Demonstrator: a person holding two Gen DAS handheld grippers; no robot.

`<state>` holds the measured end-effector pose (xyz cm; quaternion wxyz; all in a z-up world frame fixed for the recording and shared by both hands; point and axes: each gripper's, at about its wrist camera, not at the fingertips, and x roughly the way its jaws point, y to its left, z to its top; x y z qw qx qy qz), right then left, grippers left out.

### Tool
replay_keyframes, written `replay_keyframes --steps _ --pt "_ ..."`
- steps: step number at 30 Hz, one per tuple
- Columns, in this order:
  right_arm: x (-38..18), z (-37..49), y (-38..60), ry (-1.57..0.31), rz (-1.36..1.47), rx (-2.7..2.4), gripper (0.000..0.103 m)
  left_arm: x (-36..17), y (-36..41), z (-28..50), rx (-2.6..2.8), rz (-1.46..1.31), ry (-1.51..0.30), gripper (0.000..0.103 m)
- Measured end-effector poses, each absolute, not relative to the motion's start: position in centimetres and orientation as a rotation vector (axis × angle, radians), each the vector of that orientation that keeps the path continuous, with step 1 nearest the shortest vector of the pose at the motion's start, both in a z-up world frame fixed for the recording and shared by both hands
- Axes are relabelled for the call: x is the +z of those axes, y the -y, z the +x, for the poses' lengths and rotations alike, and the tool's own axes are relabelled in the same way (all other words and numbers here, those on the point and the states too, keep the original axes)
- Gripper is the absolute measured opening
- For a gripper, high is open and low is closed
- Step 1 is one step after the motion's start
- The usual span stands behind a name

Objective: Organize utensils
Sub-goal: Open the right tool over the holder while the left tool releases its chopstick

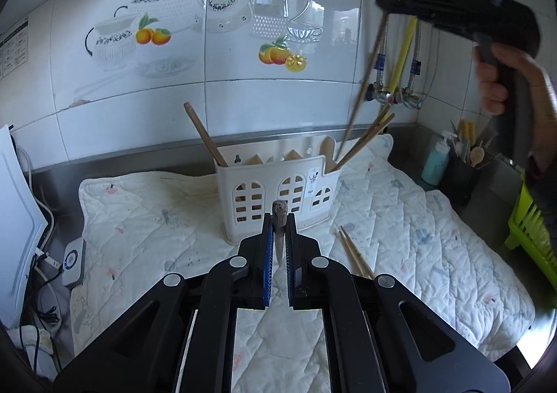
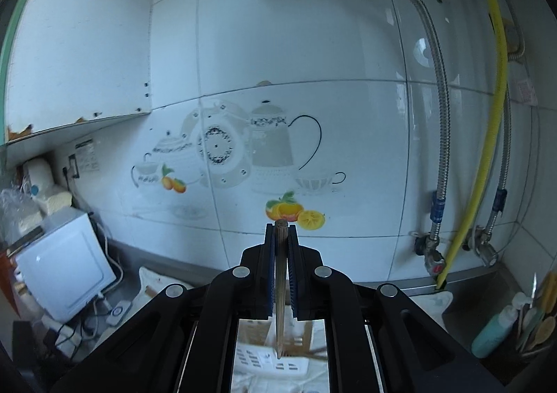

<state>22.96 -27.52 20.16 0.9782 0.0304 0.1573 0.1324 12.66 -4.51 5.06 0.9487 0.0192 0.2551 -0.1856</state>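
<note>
Right gripper (image 1: 393, 1), jaws clamped on a brown wooden chopstick (image 1: 365, 76), should lower it tip-first into the white plastic utensil caddy (image 1: 278, 191); left gripper (image 1: 279, 218) jaws clamp a wooden-handled knife (image 1: 279, 215).

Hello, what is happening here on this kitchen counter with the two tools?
A person is sorting utensils into a white utensil holder standing on a quilted cloth. The right claw, held by a hand, is shut on a chopstick hanging above the holder's right end, where other chopsticks already stand. The left claw is shut on a small knife with a wooden handle, in front of the holder. Two loose chopsticks lie on the cloth.
</note>
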Motion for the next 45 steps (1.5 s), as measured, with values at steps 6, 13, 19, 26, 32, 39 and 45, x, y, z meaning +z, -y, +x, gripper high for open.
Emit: replay_keyframes --steps 6,13,19,26,32,39,45 --pt "17.7 26.1 26.7 -0.377 0.053 0.238 0.007 7.0 4.5 12.9 -0.383 0.06 -0.487 0.005" --pt "15.3 27.3 26.3 -0.437 0.035 0.231 0.011 9.9 4.8 12.8 -0.385 0.076 -0.429 0.005" --pt "15.7 25.5 26.9 -0.408 0.012 0.223 0.034 13.9 5.2 13.4 -0.374 0.098 -0.337 0.005" --pt "15.3 20.0 27.7 -0.354 -0.05 0.237 0.047 19.0 5.9 15.9 -0.329 0.092 -0.201 0.005" --pt "12.5 15.5 28.9 -0.374 -0.049 0.253 0.048 20.8 6.3 19.2 -0.299 0.051 -0.152 0.005" --pt "7.7 12.3 30.5 -0.462 0.008 0.265 0.048 18.7 6.8 22.9 -0.269 0.005 -0.178 0.005" --pt "5.1 11.1 31.2 -0.511 0.028 0.247 0.048 15.5 6.7 25.1 -0.258 -0.024 -0.243 0.005"
